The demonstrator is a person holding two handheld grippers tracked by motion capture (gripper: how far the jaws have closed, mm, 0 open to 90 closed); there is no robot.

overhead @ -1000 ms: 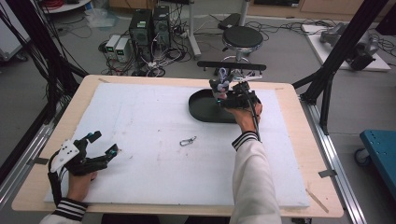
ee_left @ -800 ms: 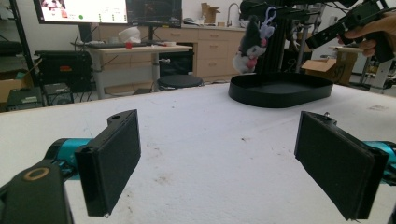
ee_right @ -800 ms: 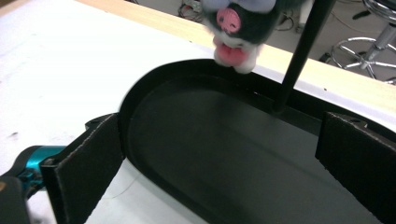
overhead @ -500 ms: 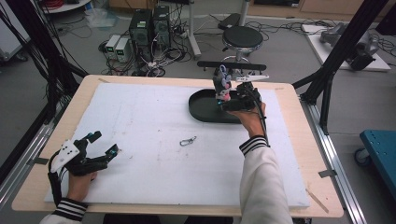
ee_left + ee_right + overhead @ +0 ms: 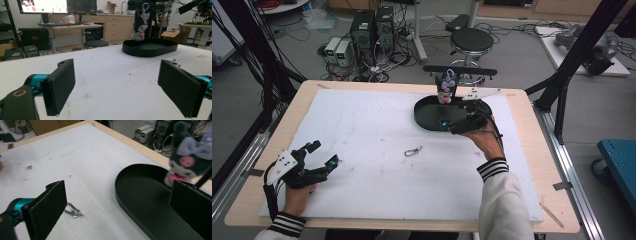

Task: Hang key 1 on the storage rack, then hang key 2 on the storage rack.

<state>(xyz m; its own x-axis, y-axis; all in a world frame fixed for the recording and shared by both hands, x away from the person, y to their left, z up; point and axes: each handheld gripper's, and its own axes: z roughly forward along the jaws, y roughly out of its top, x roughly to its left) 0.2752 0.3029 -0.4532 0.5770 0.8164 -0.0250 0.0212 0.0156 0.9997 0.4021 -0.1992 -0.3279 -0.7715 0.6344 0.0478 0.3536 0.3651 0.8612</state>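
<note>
The plush keychain toy [image 5: 445,88], a dark figure with a lilac bow and a pink face patch, stands upright at the far rim of the black oval tray [image 5: 427,119], inside its shallow wall; in the left tool view its clip loop rises above its head, so it may hang from the dark bar over the tray rather than rest on its own base, and the pictures do not settle which. The right tool [image 5: 462,122] hovers over the near half of the tray with its jaws wide apart and nothing between them; in the right tool view the toy [image 5: 188,160] sits just beyond the right pad, close but not touching. That open stance beside the toy suits either a fresh release or a coming grasp. A small metal carabiner [image 5: 413,151] lies loose on the white foam sheet [image 5: 362,125] that covers the desk, well apart from the tray and nearer the person, probably meant to join the toy's loop. The left tool [image 5: 312,160] rests low at the near left corner of the sheet, jaws spread and empty, aimed across the desk toward the tray, seemingly parked out of the way.
</note>
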